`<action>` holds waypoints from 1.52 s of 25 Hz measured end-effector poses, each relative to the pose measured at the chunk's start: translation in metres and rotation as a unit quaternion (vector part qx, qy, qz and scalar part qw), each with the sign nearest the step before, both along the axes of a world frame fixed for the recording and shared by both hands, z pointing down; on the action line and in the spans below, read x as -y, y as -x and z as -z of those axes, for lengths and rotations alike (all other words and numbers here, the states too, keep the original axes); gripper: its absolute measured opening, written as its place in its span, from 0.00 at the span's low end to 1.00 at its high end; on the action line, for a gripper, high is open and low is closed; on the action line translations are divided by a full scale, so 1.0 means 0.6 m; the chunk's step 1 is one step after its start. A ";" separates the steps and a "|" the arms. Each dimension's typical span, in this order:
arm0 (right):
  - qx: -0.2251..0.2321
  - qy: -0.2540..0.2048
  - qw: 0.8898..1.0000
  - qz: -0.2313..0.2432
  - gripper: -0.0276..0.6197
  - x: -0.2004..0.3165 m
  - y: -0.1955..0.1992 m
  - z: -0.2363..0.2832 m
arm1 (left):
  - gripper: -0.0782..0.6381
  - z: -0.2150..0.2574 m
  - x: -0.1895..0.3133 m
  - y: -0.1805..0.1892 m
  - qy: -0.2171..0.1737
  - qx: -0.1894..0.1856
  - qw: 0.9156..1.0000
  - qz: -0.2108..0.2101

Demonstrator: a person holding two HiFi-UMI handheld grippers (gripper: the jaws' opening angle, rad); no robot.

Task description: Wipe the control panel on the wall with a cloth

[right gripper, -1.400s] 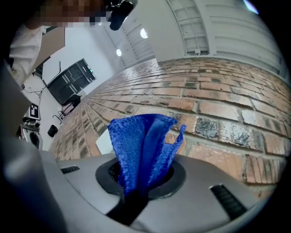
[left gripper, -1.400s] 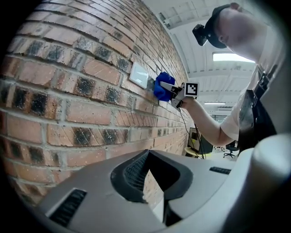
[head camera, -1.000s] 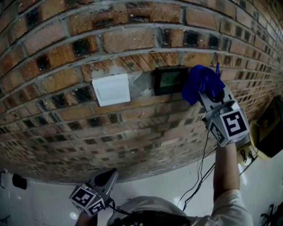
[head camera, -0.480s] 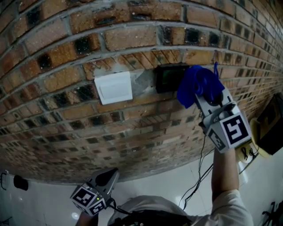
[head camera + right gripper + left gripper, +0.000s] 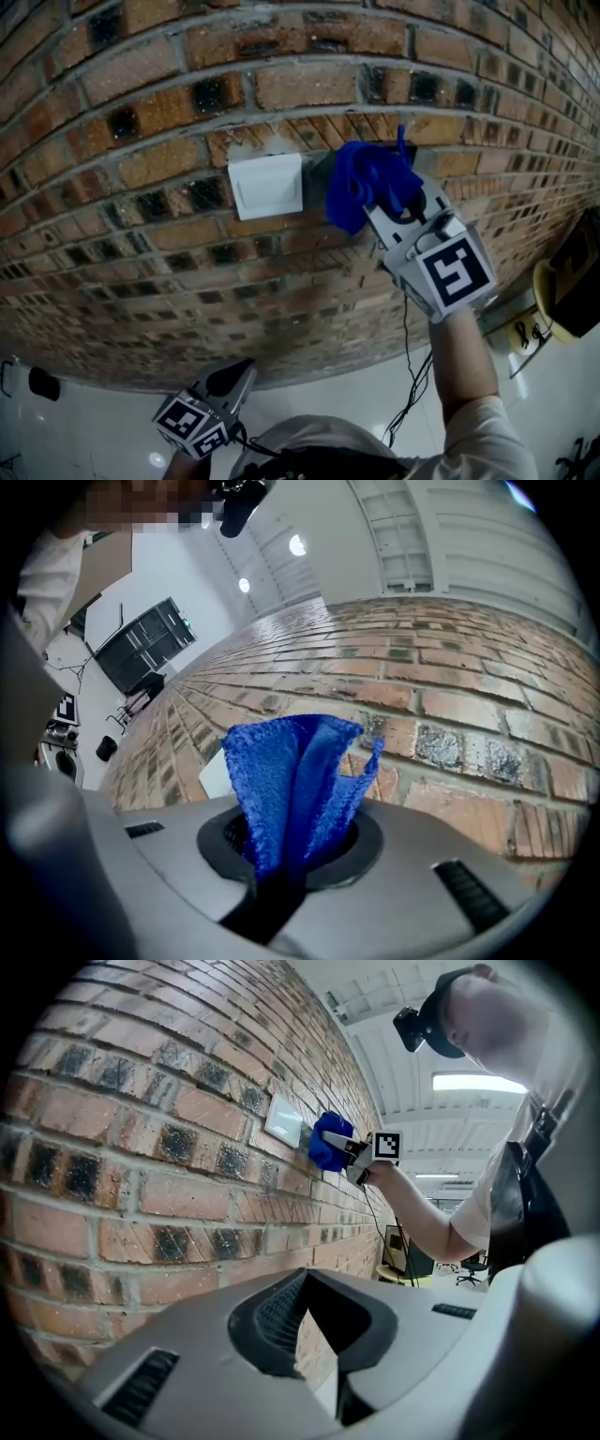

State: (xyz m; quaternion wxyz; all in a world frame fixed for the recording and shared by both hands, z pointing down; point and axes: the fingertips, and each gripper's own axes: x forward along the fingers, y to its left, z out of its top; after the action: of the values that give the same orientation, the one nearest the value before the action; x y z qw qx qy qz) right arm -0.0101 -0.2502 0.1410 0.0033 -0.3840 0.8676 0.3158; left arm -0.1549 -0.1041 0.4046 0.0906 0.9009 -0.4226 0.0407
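My right gripper (image 5: 386, 199) is shut on a bunched blue cloth (image 5: 367, 181) and presses it against the brick wall (image 5: 141, 122). The cloth lies where the dark control panel is mounted, and the panel is hidden behind it. In the right gripper view the cloth (image 5: 292, 778) stands up from between the jaws of the right gripper (image 5: 289, 850). The left gripper view shows the cloth (image 5: 328, 1142) on the wall from the side. My left gripper (image 5: 228, 380) hangs low, away from the wall work, shut on nothing; its jaws (image 5: 317, 1340) point along the bricks.
A white switch plate (image 5: 267, 186) sits on the wall just left of the cloth. A black cable (image 5: 409, 375) hangs below my right arm. A yellow stand with dark equipment (image 5: 562, 295) is at the right edge. The pale floor (image 5: 84, 436) lies below.
My right gripper has carried the cloth leftward from the panel's right edge onto the panel, which is now covered. The left gripper has stayed put.
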 end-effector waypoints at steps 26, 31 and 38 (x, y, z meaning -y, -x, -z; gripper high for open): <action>0.048 0.039 0.995 -0.077 0.18 0.032 -0.272 -0.093 | 0.11 0.018 0.008 -0.109 0.017 0.013 0.998 0.057; 0.042 0.107 0.991 -0.061 0.18 -0.013 -0.306 -0.224 | 0.11 0.006 -0.003 -0.107 0.039 0.024 0.993 0.107; 0.068 0.204 0.973 -0.078 0.18 -0.173 -0.349 -0.354 | 0.11 0.012 -0.071 -0.086 0.022 0.028 0.992 0.117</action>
State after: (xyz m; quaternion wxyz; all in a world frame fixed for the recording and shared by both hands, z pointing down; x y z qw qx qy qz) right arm 0.1991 -0.1462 0.3534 -0.0410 -0.4640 0.8787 0.1048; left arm -0.1035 -0.0617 0.3971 0.1026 0.8415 -0.5265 0.0647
